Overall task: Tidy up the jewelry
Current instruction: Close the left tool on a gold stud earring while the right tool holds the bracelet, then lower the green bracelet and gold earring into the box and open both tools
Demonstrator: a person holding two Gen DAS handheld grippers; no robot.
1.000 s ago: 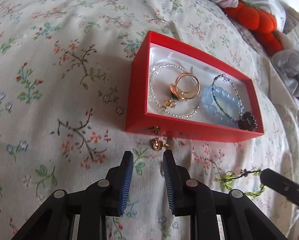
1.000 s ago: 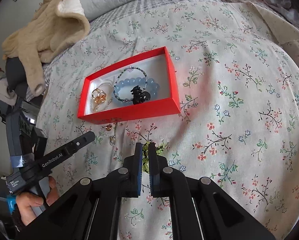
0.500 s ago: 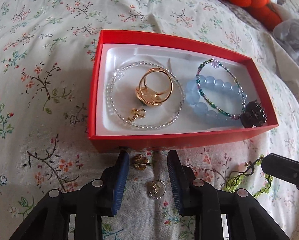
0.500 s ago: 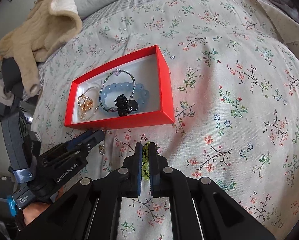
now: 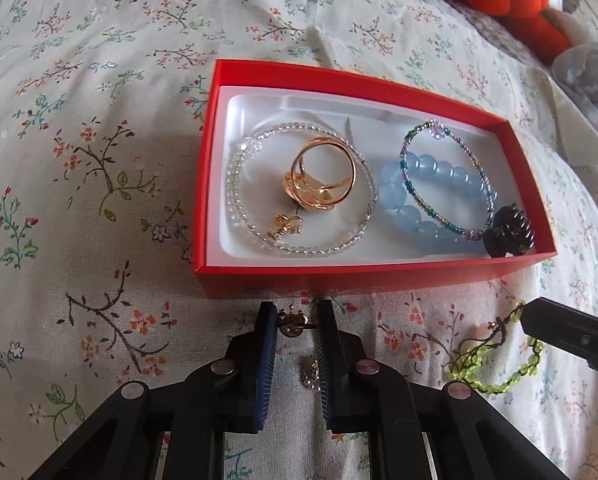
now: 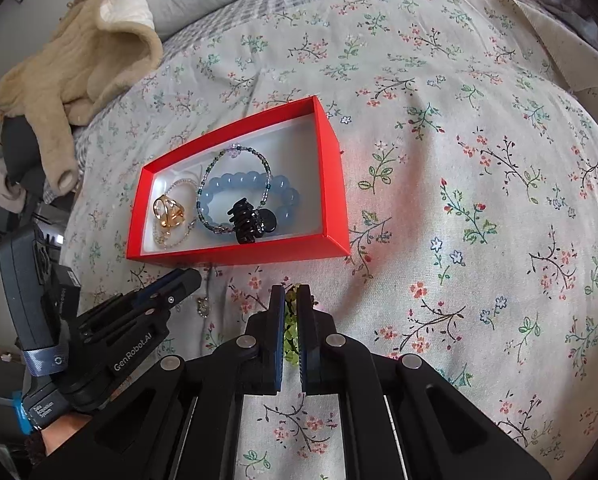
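Observation:
A red box (image 5: 379, 278) (image 6: 235, 258) lies on the floral bedspread. It holds a clear bead bracelet (image 5: 303, 250), a gold ring (image 5: 325, 178), a gold earring (image 5: 285, 226), a blue bead bracelet (image 5: 435, 184), a thin beaded bracelet and a black hair claw (image 5: 509, 232) (image 6: 247, 220). My left gripper (image 5: 295, 320) (image 6: 179, 280) is closed on a small gold earring (image 5: 293, 322) just in front of the box. A second small earring (image 5: 311, 372) (image 6: 203, 306) lies between its fingers. My right gripper (image 6: 293, 296) is shut on a green bead bracelet (image 5: 495, 360) (image 6: 291, 334).
A beige knit garment (image 6: 79, 64) and a grey pillow lie at the far left of the bed. An orange plush toy (image 5: 507, 4) and grey cloth (image 5: 591, 76) lie at the far right. The bedspread spreads wide to the right of the box.
My left gripper has moved forward to the box's front wall and closed around the gold earring. The right gripper has stayed shut on the green bracelet.

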